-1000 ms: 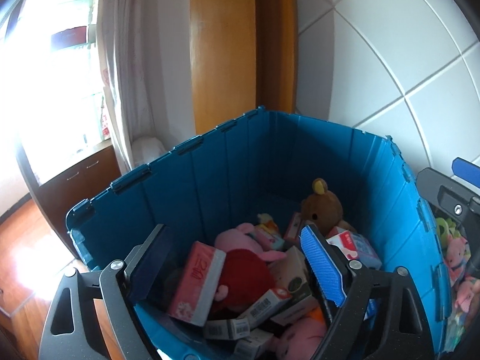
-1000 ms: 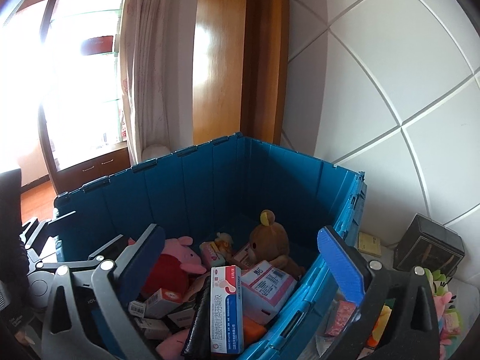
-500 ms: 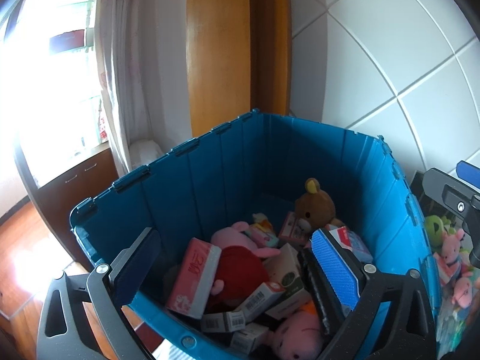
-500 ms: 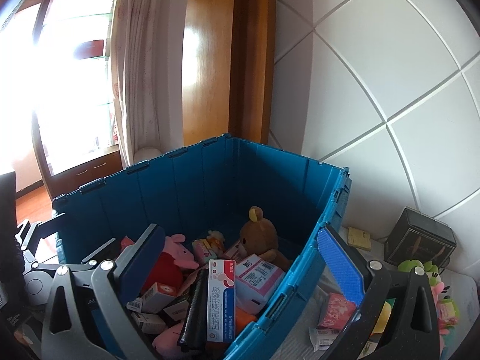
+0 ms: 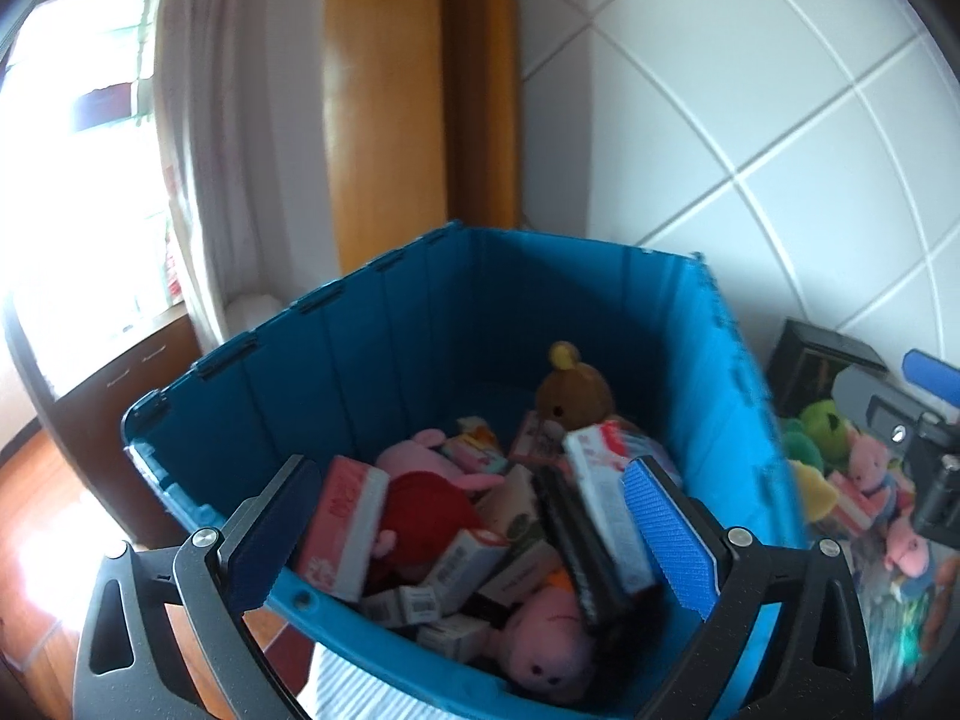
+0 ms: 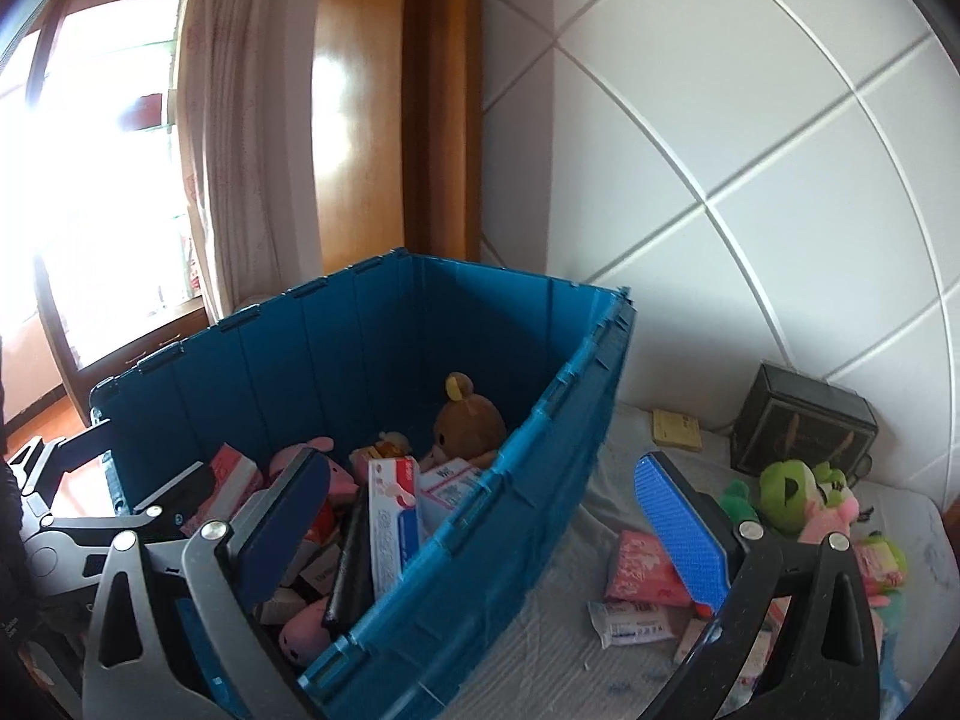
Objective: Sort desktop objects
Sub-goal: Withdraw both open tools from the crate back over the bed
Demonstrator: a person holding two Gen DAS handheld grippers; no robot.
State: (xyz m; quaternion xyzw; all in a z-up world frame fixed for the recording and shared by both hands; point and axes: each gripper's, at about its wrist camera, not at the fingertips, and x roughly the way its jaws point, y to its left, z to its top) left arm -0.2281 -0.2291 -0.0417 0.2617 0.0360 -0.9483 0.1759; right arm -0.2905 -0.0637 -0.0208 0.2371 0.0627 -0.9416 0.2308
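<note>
Both tongs, left (image 5: 468, 534) and right (image 6: 480, 534), are being held agape, empty, above the crate (image 6: 528, 480), whose rim risks being clipped.

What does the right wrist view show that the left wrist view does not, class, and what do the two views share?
Only the right wrist view shows the yellow notepad by the wall, and the pink packet and white tube lying on the cloth outside the bin.

Only the left wrist view shows the face of the pink plush at the bin's near end and the red plush in full.

Both show the blue bin, the brown bear inside it, the dark box and the green plush. Each gripper's jaws are open and empty.
</note>
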